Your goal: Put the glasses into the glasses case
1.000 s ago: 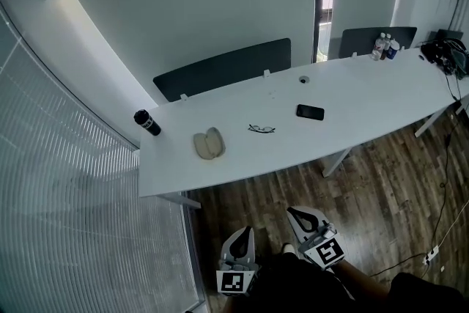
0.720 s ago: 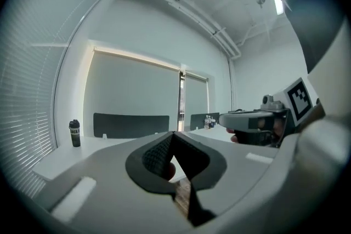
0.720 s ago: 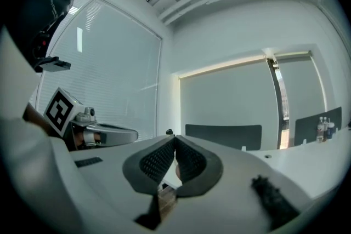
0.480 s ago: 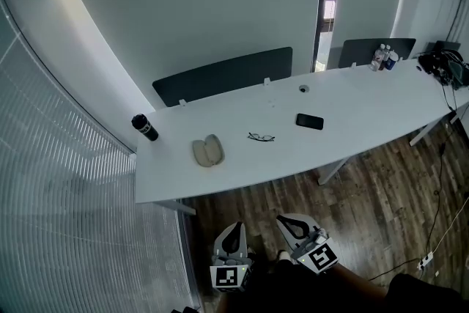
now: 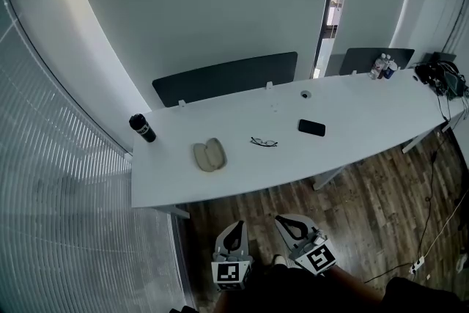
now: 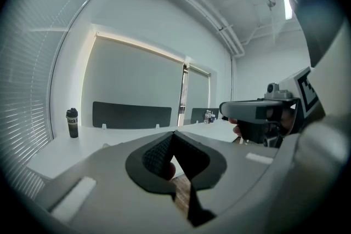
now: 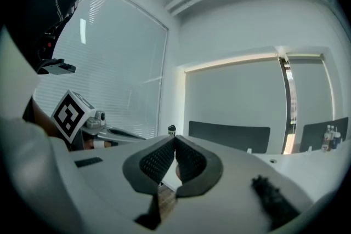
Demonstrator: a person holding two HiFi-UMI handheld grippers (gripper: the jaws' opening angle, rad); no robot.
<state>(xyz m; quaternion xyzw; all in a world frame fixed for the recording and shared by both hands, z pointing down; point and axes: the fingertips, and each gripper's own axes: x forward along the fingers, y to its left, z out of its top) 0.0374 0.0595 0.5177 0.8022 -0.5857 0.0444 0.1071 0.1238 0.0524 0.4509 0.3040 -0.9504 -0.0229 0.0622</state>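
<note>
White-walled office, long white table over a wood plank floor.

Left gripper: jaws closed pad to pad, nothing between them. Right gripper: the same, closed and empty. Both sit at the bottom centre of the head view, over the floor and well short of the table edge.

Change over the last second: both grippers have shifted slightly in frame and the table sits differently in view, so this looks like the carry-in towards the table. The jaws have stayed closed. The table items keep their layout. My read is that the task hasn't started and either gripper must open before any pick.

The thin dark-framed glasses lie on the table at centre frame. The beige clamshell case lies open just left of them, apart from them.

Counts:
- one pair of glasses
- one case
- one black phone, right of the glasses
- one black bottle at the table's left end
- two dark panels behind the table
- a cluster of bottles at upper right, too small to count
</note>
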